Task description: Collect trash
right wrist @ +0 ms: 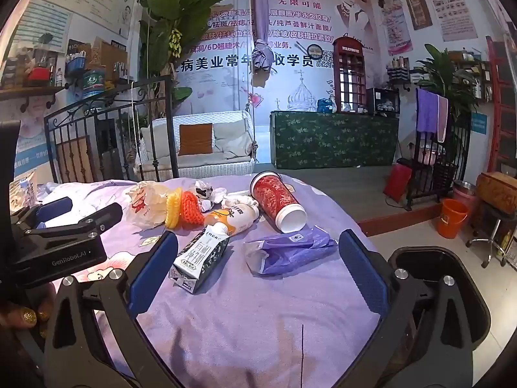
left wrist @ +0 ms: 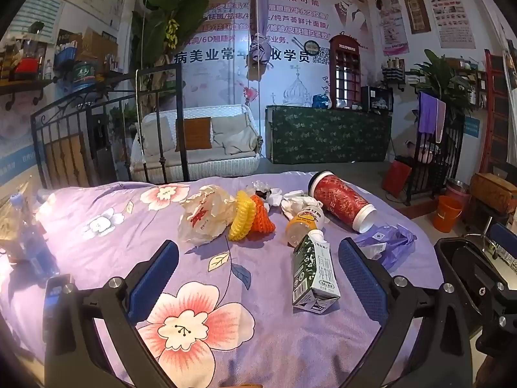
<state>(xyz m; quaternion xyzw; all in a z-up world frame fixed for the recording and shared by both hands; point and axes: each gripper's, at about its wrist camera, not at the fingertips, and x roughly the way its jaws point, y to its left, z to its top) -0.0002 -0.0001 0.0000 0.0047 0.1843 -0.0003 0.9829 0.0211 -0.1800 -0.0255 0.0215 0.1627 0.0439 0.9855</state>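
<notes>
Both my claws, left gripper (left wrist: 258,274) and right gripper (right wrist: 258,265), hover spread wide and empty. The crushed green-and-white milk carton (right wrist: 200,258) lies mid-frame beside the black plastic bin (right wrist: 452,274), lower right, ready for dropping.

A big printed wall banner (right wrist: 284,42) filled the back of the room, with a white wicker sofa (right wrist: 200,148) below it. Beside that stood a green-draped counter (right wrist: 336,140), carrying a red phone-booth cabinet (right wrist: 350,74), and a leafy plant (right wrist: 181,9) towered at left.
</notes>
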